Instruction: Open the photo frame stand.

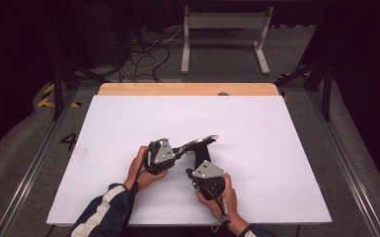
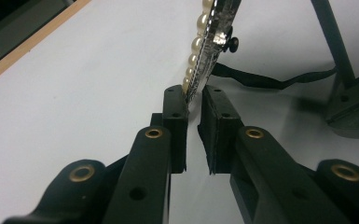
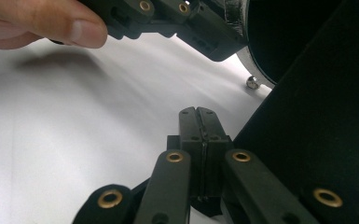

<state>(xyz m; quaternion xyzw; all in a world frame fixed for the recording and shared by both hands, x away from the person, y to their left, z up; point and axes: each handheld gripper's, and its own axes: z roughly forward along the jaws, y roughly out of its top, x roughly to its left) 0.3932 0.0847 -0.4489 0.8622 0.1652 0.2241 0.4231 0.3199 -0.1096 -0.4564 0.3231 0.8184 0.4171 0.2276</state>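
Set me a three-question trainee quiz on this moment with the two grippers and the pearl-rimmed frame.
1. True or false: the right gripper stands with its jaws wide open.
2. What is clamped in the left gripper? A) a spoon B) the rim of the pearl-edged frame C) a sponge
3. What covers the wooden table where the work goes on?

Key
1. False: the jaws are shut together.
2. B.
3. A white sheet.
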